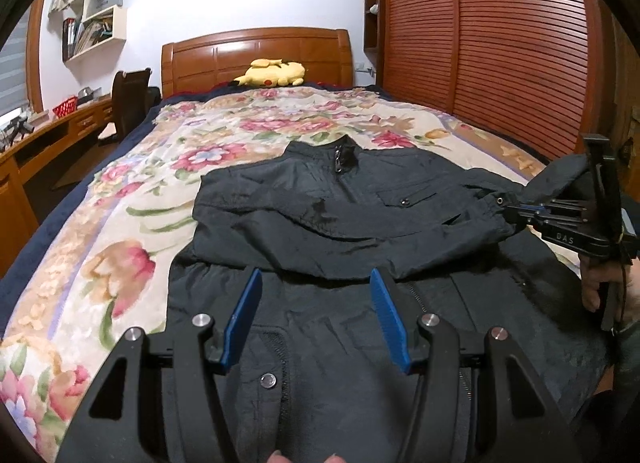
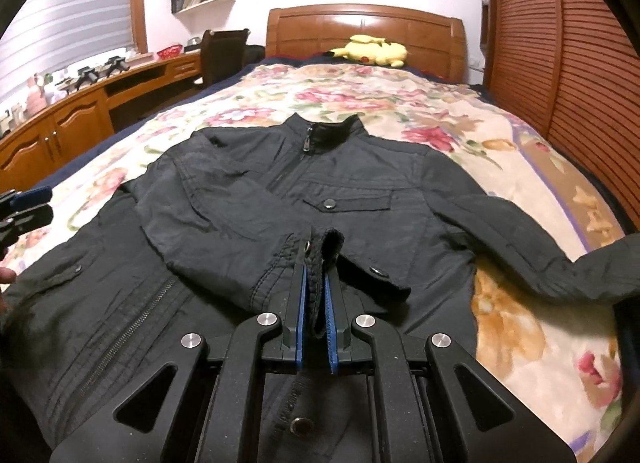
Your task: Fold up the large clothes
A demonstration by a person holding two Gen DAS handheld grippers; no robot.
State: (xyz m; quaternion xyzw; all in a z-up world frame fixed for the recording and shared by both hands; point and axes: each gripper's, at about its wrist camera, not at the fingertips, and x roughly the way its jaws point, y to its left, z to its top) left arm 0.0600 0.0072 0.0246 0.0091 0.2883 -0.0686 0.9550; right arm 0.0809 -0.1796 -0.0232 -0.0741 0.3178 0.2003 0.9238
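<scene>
One bed (image 2: 520,167) fills most of the room, its floral quilt (image 1: 132,219) running up to a wooden headboard (image 1: 256,55) where a yellow plush (image 2: 374,49) lies. Across the near half of the quilt a dark jacket (image 2: 360,167) lies face up, collar toward the headboard and zip closed; one sleeve (image 1: 280,235) is folded over the chest, the other (image 2: 532,247) stretches out to the side. A desk (image 2: 80,111) runs along the window wall. The right gripper (image 2: 315,295) has its blue pads (image 2: 301,303) closed tightly on the cuff (image 2: 326,247) of the folded sleeve, over the jacket's front. The left gripper (image 1: 316,319) hovers above the jacket's hem, fingers (image 1: 244,315) spread wide and gripping nothing.
</scene>
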